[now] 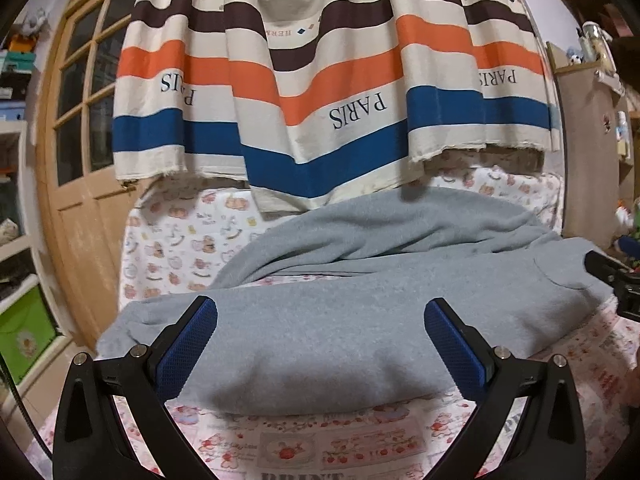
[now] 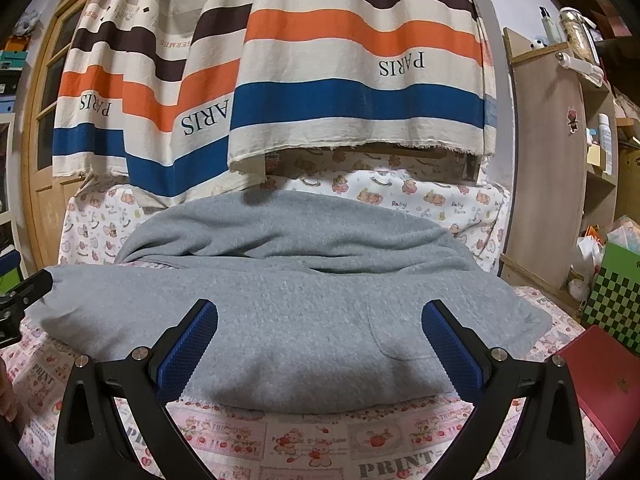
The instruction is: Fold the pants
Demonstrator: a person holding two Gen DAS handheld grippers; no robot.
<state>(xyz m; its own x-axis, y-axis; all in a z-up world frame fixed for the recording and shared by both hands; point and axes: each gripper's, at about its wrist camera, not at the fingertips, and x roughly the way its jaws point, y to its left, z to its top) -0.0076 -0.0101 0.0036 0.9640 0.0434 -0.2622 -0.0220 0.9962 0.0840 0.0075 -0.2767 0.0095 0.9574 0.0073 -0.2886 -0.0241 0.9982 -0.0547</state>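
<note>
Grey fleece pants (image 1: 328, 320) lie across a pink printed bedsheet (image 1: 332, 448), folded lengthwise with one leg bunched behind the other (a curved pocket seam shows at the right end). Both tools hover at the near edge of the cloth. The left gripper (image 1: 320, 344) has its blue-padded jaws spread wide, holding nothing, and the right gripper (image 2: 320, 344) stands likewise open over the pocket end. Behind the pants hangs a striped cream, orange, brown and blue curtain (image 1: 320, 80), and a wooden glazed door (image 1: 80, 120) stands to the left.
</note>
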